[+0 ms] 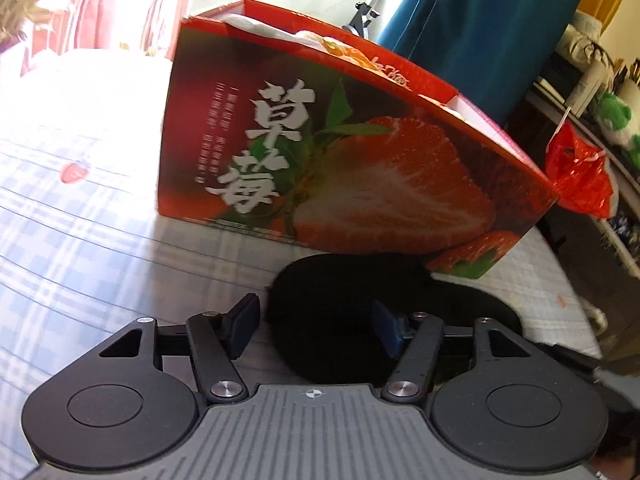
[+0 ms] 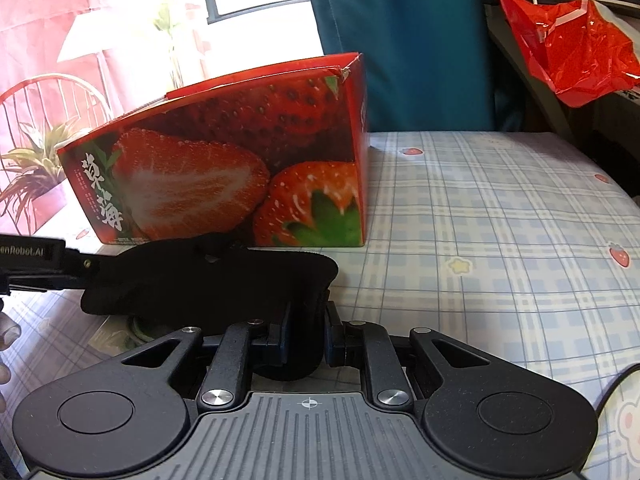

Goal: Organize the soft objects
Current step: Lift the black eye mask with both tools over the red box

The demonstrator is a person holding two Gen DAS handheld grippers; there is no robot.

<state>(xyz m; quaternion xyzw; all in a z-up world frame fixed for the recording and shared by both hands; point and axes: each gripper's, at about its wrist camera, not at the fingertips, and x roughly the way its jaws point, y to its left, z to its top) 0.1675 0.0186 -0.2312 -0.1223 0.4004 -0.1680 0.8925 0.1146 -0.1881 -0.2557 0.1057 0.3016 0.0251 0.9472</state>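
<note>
A: Item one, the soft piece?

B: Black fabric item (image 2: 224, 280), matte, no visible pattern, lying flat and elongated on the surface (image 2: 500, 220), lower centre of the right wrist frame, just in front of the strawberry box (image 2: 224, 168). One end is folded up between the pads of the right tool (image 2: 306, 336), whose jaws are nearly closed and pinching it.

A: And the left tool?

B: Left tool (image 1: 316, 328): jaws standing partly apart, pads clear of the cloth; the fabric (image 1: 344, 300) lies between and beyond them, not gripped. In the right wrist frame that tool enters at mid left, reaching the cloth's far end.

A: Anything unclear?

B: The fabric is so dark that folds, seams and its kind cannot be made out. Its near end is hidden behind the tool bodies. The box's contents show only as pale and orange shapes above the rim, upper centre of the left frame; not identifiable. The small print on the box is unreadable.

A: Setting?

B: Surface covered by a blue-and-white checked cloth printed with small strawberries. Red carton with large strawberry pictures and white characters, open-topped. Teal curtain (image 2: 400, 40) behind. Red plastic bag (image 2: 568, 52) hanging upper right. Pink curtain (image 2: 48, 8) and bright window upper left, potted plant (image 2: 36, 168) at left edge. Green plush toy (image 1: 614, 114) on shelving, right edge of the left frame.
</note>
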